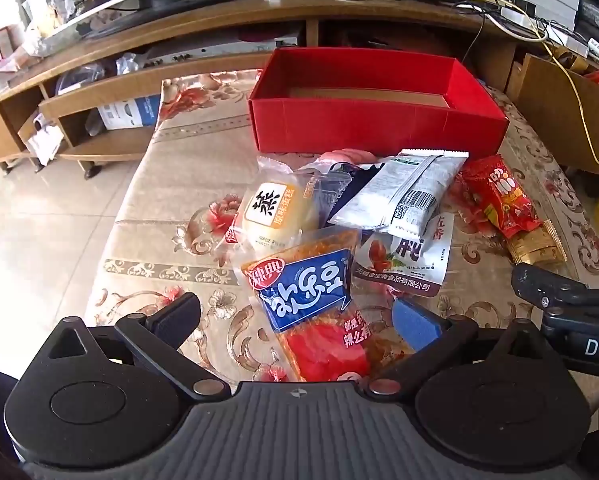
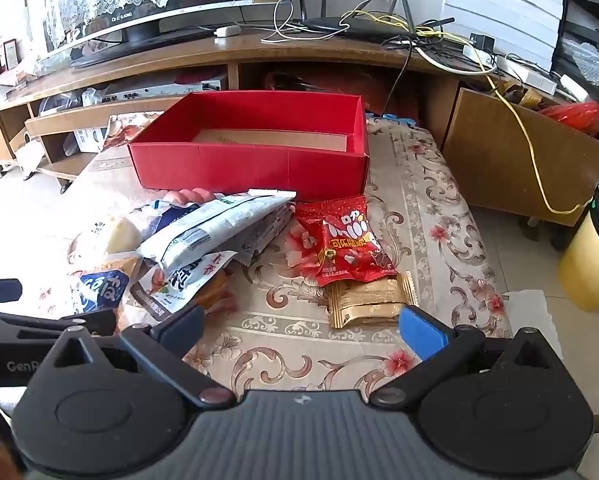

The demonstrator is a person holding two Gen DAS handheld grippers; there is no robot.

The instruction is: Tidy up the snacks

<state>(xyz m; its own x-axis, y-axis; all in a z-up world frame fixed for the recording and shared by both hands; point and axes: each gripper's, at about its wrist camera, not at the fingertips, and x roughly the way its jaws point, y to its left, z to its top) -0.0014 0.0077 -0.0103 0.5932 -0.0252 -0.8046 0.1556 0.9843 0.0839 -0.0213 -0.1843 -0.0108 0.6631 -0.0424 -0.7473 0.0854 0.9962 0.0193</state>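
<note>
Snacks (image 1: 351, 220) lay heaped mid-frame below the empty red box (image 1: 375, 124) as both grippers, left (image 1: 299, 316) and right (image 2: 299, 324), hovered spread wide; overlapping slick packets risked snagging or slipping during a pick.

Red box (image 1: 375, 128) with a brown cardboard floor, upper centre; beige tablecloth (image 1: 171, 200) patterned with red flowers and grey-brown scrolls; blue-and-orange packet (image 1: 311, 284) lower centre; silver-white pouch (image 1: 407, 196), red packet (image 2: 345, 240) and gold packet (image 2: 369, 300) right of centre.
</note>
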